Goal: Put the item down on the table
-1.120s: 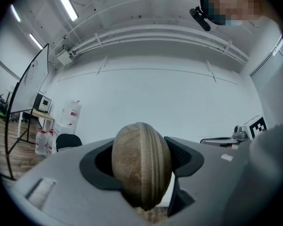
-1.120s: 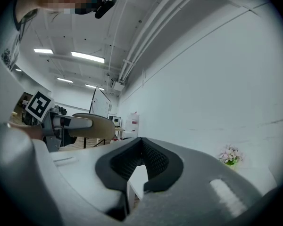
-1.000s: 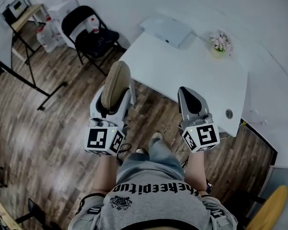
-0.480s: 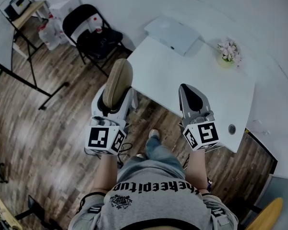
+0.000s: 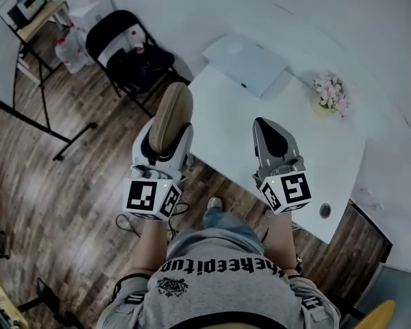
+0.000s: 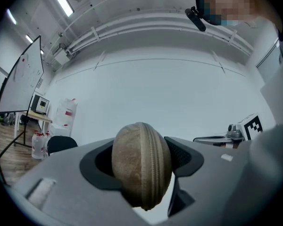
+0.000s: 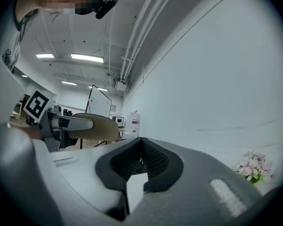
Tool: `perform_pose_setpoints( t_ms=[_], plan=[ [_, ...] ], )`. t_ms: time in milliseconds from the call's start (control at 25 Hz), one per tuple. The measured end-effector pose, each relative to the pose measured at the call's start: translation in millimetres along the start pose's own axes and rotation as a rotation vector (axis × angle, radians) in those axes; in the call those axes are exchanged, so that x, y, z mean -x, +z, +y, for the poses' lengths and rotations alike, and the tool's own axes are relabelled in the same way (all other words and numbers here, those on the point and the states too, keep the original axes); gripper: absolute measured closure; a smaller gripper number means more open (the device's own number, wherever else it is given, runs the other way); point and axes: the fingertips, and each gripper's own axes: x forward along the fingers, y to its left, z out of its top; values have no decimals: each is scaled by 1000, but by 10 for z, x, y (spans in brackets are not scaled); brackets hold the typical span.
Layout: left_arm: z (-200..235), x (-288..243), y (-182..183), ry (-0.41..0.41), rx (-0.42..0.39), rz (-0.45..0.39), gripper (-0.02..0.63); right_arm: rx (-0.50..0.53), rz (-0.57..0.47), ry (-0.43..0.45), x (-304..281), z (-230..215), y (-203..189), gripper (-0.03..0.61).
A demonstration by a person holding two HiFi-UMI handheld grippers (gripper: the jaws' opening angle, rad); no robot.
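Observation:
A tan oval zippered case [image 5: 171, 108] stands on edge between the jaws of my left gripper [image 5: 169, 134], which is shut on it. In the left gripper view the case [image 6: 141, 168] fills the gap between the jaws of the left gripper [image 6: 142, 149], zip seam facing the camera. It hangs in the air over the near-left edge of the white table [image 5: 233, 118]. My right gripper [image 5: 269, 130] is held over the table's near part, its jaws meeting at the tips with nothing in them. The right gripper [image 7: 141, 147] shows the same closed jaws in its own view.
A flat white device [image 5: 245, 62] lies at the table's far corner, and a small pot of pink flowers [image 5: 331, 92] stands at its far right. A round cable hole [image 5: 325, 210] is near the front right corner. A black folding chair [image 5: 127, 46] stands on the wood floor at the left.
Both grippers have moved forward together with the person, from over the floor in front of the table to over its near edge. The case stays gripped; the jaws look unchanged.

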Motion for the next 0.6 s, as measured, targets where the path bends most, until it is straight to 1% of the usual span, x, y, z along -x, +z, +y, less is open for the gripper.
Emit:
perform_pose_setpoints(
  t_ms=[320, 600],
  plan=[
    [-56, -359, -35, 16, -8, -19, 324, 8, -18, 37, -253, -327, -9, 578],
    [4, -587, -113, 23, -4, 2, 324, -6, -6, 51, -469, -481, -64, 578]
  ],
)
